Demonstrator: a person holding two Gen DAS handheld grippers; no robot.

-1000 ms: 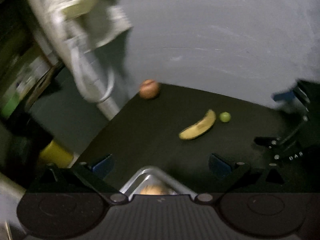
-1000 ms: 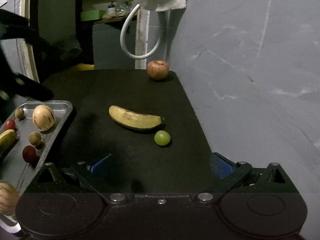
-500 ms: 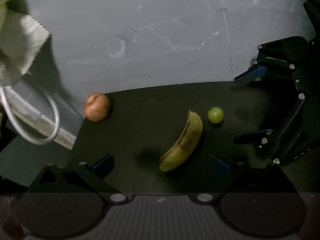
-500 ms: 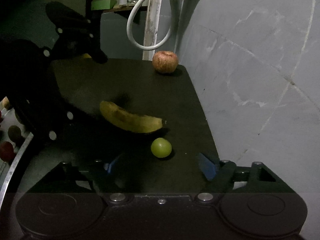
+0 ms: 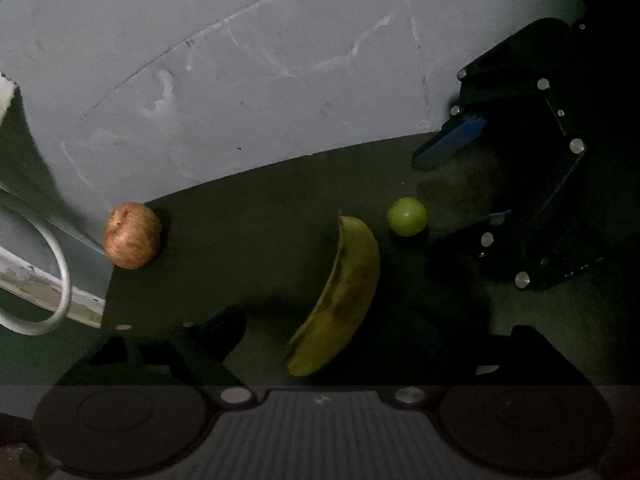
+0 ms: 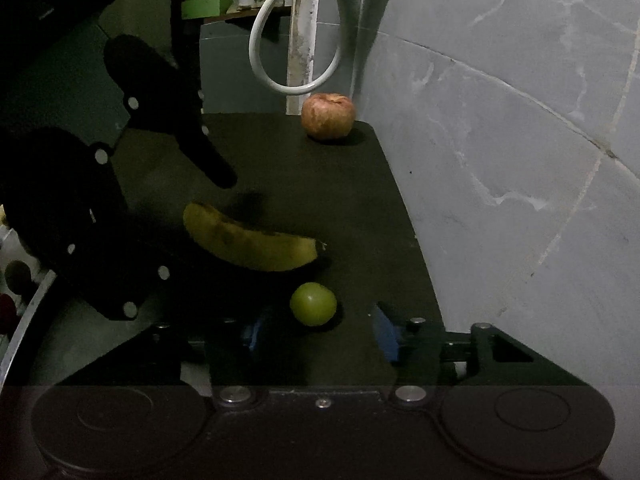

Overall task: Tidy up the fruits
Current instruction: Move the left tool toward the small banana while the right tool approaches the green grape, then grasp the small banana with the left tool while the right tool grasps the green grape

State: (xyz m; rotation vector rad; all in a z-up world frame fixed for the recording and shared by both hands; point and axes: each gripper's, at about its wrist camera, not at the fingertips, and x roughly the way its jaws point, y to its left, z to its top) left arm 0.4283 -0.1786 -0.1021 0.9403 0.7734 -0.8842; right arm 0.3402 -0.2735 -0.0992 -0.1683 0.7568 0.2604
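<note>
A yellow banana [image 5: 340,300] [image 6: 256,244], a small green round fruit [image 5: 407,216] [image 6: 313,304] and a reddish apple [image 5: 132,236] [image 6: 328,116] lie on a black table top [image 5: 248,232]. My left gripper [image 5: 328,336] hangs over the banana's near end, which lies between its dark fingers with gaps on both sides; the jaws are closing. My right gripper [image 6: 320,332] [image 5: 460,176] sits low at the green fruit, whose near side lies between the blue pads [image 6: 386,336] without touching them; its jaws are closing too.
A grey wall [image 6: 520,160] runs close along the table's far side. A metal tray [image 6: 24,320] with dim fruits shows at the left edge of the right wrist view, behind my left gripper's body. A white hose loop [image 6: 260,60] and a cloth hang beyond the apple.
The left gripper swung away from the tray and came down over the banana. The right gripper moved in on the green fruit and its pads drew closer together.
</note>
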